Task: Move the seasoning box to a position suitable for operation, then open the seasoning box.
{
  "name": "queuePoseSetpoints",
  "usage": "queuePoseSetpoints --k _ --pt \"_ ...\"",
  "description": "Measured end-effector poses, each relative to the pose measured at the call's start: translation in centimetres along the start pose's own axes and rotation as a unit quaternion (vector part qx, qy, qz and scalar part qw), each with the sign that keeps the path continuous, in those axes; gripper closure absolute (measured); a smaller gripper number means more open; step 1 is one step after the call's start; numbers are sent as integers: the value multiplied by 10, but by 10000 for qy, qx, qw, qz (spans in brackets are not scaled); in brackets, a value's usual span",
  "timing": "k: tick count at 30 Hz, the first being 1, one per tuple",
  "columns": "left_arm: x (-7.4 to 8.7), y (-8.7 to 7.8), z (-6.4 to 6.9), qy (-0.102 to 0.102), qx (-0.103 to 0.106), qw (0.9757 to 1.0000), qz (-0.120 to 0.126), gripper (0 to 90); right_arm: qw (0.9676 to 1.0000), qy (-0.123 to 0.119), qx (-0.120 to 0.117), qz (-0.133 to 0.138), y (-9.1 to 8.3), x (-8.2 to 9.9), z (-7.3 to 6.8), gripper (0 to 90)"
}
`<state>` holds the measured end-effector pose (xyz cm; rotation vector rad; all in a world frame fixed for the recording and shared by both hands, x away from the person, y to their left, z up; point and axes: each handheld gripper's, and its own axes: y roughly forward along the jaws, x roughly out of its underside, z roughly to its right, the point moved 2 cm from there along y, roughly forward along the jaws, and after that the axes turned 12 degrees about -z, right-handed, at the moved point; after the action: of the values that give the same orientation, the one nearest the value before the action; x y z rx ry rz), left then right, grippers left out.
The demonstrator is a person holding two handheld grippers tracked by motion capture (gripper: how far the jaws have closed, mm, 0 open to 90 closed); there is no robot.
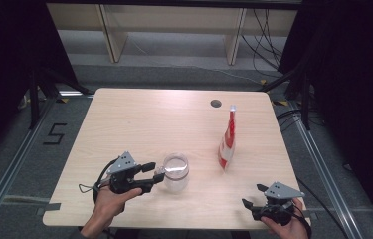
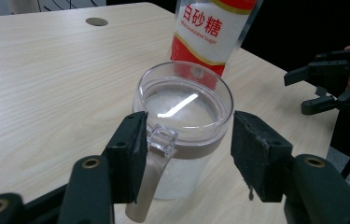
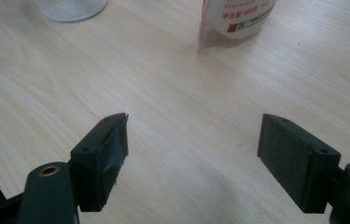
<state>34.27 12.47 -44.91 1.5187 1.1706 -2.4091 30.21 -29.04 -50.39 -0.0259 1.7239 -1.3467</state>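
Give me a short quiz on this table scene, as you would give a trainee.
1. True or false: the left hand-held gripper has its jaws on either side of the clear jar's handle.
2. Which stands nearer the round hole in the table: the jar or the red and white sugar pouch?
3. What lies between the jaws of the right hand-held gripper: A) the pouch, B) the jar lid, C) only bare table?

Key
1. True; the jaws flank the handle, but the far pad stands clear of it.
2. The sugar pouch.
3. C.
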Motion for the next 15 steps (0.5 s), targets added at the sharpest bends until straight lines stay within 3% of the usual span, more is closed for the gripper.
queuePoseSetpoints --k 2,3,10,14,15 --pt "-1 0 2 -37 19 10000 35 472 10000 -7 1 -1 0 0 0 252" --pt "-2 0 2 73 28 10000 26 480 10000 -29 -3 -32 0 0 0 252" --pt "1 1 3 127 -33 9999 9 552 10000 7 -34 -16 1 0 -1 252" --pt "0 1 4 114 -94 9999 1 590 10000 -12 89 2 -1 0 -1 252" --pt "0 0 4 190 -114 9998 1 596 10000 11 40 -17 -1 0 -1 252"
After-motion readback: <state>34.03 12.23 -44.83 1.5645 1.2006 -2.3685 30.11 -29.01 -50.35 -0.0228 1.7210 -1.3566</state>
